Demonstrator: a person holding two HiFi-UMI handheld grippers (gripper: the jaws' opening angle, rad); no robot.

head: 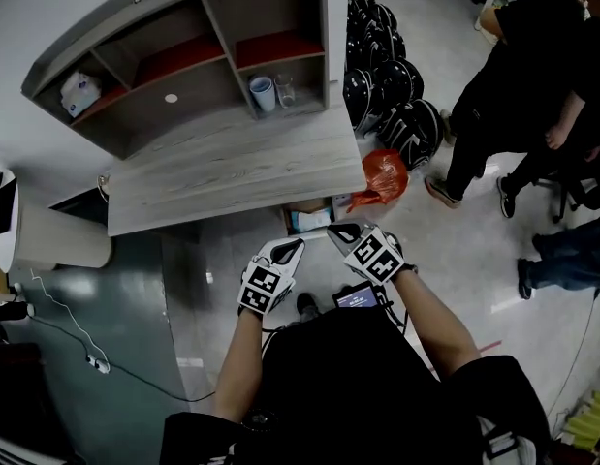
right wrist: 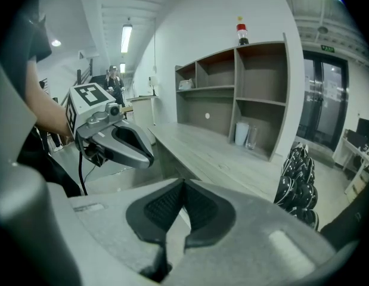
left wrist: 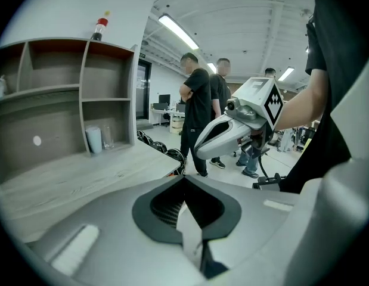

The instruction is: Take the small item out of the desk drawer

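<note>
A grey wooden desk (head: 232,177) with an open-shelf hutch (head: 183,56) stands in front of me. I cannot make out a drawer or a small item in any view. Both grippers hover side by side just below the desk's front edge. My left gripper (head: 292,249) is shut with nothing in it, its pads meeting in the left gripper view (left wrist: 184,182). My right gripper (head: 338,232) is also shut and empty, jaws pressed together in the right gripper view (right wrist: 184,185). Each gripper shows in the other's view: the right gripper (left wrist: 223,137) and the left gripper (right wrist: 133,148).
A white cup (head: 263,93) and a glass (head: 285,89) sit on the hutch's lower right shelf. A red-capped bottle (right wrist: 242,33) stands on top. An orange bag (head: 385,174) and stacked black items (head: 387,85) lie right of the desk. People (head: 518,76) stand at the right.
</note>
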